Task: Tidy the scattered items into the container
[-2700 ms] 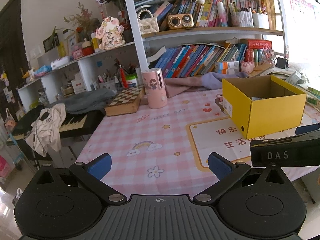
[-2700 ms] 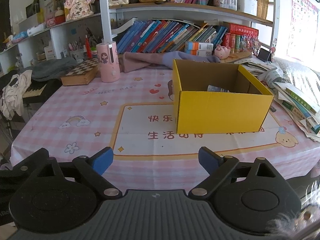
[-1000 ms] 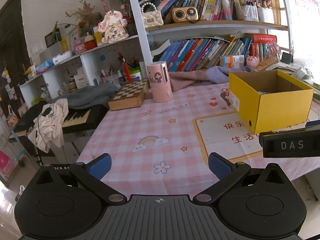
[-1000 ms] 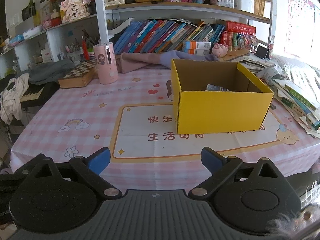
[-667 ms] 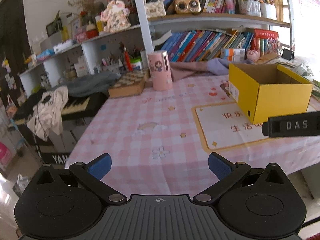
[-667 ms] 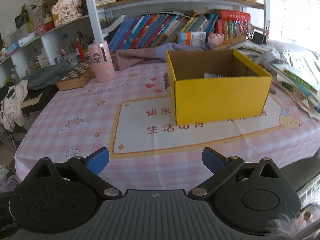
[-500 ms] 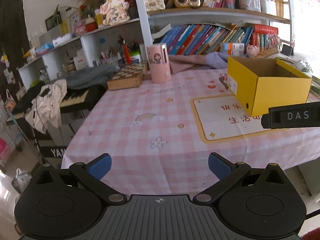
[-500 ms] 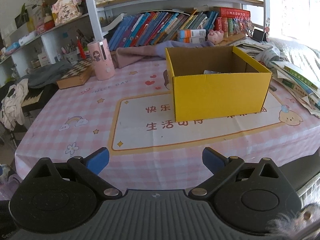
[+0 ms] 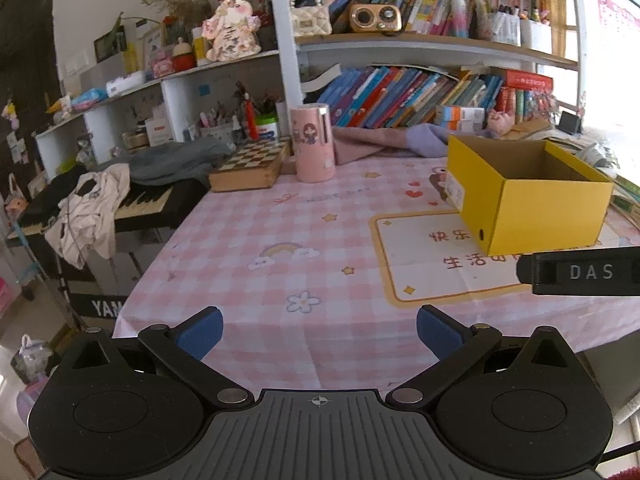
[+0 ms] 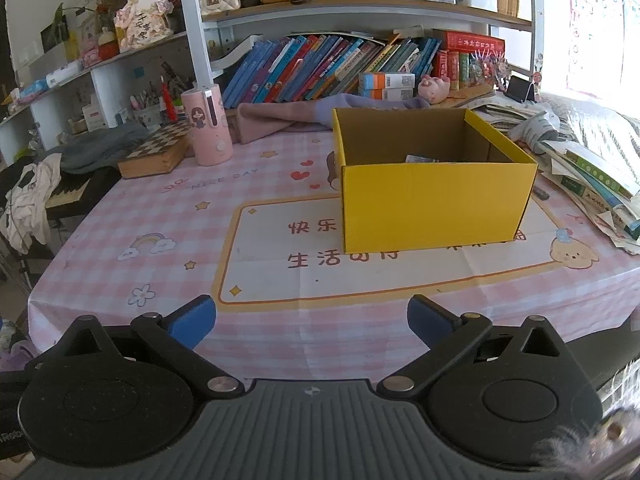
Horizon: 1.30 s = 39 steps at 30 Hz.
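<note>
Yellow cardboard box (image 10: pixel 436 200) stands on the pink checked table (image 10: pixel 260 208), ahead of the right tongs (image 10: pixel 311 318) and a little to their right; its long side faces them. From the left tongs (image 9: pixel 319 330) the same box (image 9: pixel 532 204) lies far off to the right, so the right hand is judged the nearer one. Both tongs are wide apart and hold nothing, and the right jaws are opening at this moment. One small item (image 10: pixel 420 159) shows inside the box. No loose item lies on the cloth between tongs and box.
</note>
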Motion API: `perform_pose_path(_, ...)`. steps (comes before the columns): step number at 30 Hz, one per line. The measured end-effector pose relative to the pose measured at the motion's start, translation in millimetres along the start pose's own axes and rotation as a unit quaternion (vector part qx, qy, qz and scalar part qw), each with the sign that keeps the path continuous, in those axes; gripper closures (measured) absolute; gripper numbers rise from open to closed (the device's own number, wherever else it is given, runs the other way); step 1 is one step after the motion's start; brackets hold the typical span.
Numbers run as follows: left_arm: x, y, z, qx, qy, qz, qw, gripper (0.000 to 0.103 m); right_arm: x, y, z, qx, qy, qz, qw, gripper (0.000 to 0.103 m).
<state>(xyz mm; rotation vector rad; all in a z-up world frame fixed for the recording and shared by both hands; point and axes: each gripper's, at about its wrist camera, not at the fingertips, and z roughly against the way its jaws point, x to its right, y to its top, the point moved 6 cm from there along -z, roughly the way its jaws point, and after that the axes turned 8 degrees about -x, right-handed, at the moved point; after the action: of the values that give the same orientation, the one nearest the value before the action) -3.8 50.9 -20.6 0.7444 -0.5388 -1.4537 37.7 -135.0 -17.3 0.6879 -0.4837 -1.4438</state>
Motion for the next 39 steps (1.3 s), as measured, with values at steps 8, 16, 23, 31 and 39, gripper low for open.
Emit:
perform_pose_path(8,9,1,-2,-0.007,-0.014,-0.005,0.9999,0.000,10,-4,4,-0.003,-0.010,-0.011,1.000,0.000)
perform_pose_path(16,15,2,-2,-0.009,-0.019,-0.008,0.9997,0.000,17,-6,6,-0.003,-0.014,-0.016,1.000,0.000)
perform_pose_path(23,16,2,-4,-0.011,-0.021,-0.005,0.9997,0.000,18,-7,4,-0.007,-0.016,-0.014,1.000,0.000)
perform_pose_path(31,16,0,-5,-0.007,-0.023,-0.008,0.9997,0.000,14,-6,0,-0.015,-0.017,-0.009,1.000,0.000)
perform_pose_path(39,11,0,-9,-0.017,-0.026,-0.002,0.9995,0.000,11,-7,-3,-0.018,-0.018,-0.007,1.000,0.000)
